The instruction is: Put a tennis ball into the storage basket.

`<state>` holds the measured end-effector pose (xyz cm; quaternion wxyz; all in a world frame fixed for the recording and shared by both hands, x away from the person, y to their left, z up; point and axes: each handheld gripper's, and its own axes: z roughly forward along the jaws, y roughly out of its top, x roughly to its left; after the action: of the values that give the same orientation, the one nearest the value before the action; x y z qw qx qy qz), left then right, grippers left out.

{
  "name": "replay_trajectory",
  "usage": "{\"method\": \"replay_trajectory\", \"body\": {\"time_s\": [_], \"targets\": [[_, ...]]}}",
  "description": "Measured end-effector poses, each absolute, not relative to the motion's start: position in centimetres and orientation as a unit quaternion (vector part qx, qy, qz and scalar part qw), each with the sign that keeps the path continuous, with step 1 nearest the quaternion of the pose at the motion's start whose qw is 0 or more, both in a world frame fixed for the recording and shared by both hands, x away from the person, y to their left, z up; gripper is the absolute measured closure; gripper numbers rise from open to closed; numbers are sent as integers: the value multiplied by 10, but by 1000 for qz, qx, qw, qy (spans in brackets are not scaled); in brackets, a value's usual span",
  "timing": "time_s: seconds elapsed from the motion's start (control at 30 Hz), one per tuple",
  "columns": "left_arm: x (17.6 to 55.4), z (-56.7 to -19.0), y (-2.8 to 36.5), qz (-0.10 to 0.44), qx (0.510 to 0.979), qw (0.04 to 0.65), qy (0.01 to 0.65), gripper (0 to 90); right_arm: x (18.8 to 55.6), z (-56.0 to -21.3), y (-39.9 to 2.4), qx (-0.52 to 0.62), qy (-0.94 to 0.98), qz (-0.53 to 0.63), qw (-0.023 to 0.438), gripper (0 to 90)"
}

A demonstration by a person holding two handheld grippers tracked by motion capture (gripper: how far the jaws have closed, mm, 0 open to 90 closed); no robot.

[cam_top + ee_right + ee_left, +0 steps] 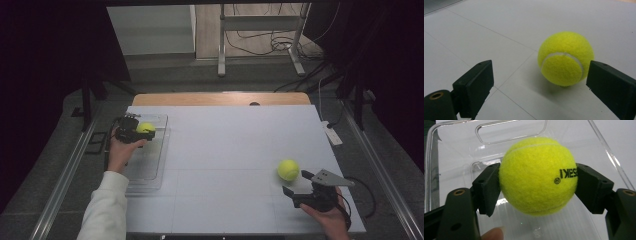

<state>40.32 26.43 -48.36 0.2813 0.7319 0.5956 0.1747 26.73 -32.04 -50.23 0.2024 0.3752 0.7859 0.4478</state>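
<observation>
My left gripper (141, 131) is shut on a yellow tennis ball (145, 128) and holds it over the clear plastic tray (147, 167) at the table's left. In the left gripper view both black pads press the sides of that tennis ball (538, 175), with the tray (454, 155) below it. A second yellow tennis ball (288, 170) lies on the white table at the right. My right gripper (296, 182) stands open just behind it. In the right gripper view this second ball (565, 58) rests on the table near the right pad, and nothing squeezes it.
The white table top (225, 150) is marked by thin seam lines. A white strip-shaped object (331, 132) lies at the table's right edge. Beyond the far edge stand a metal frame (260, 35) and loose cables on the floor.
</observation>
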Motion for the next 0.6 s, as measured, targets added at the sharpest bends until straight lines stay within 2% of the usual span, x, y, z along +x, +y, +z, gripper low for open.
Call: {"method": "replay_trajectory", "body": {"time_s": [0.6], "targets": [[406,-488,264,189,732,258,602,266,267,-503,-321,376,786,447,202,78]]}}
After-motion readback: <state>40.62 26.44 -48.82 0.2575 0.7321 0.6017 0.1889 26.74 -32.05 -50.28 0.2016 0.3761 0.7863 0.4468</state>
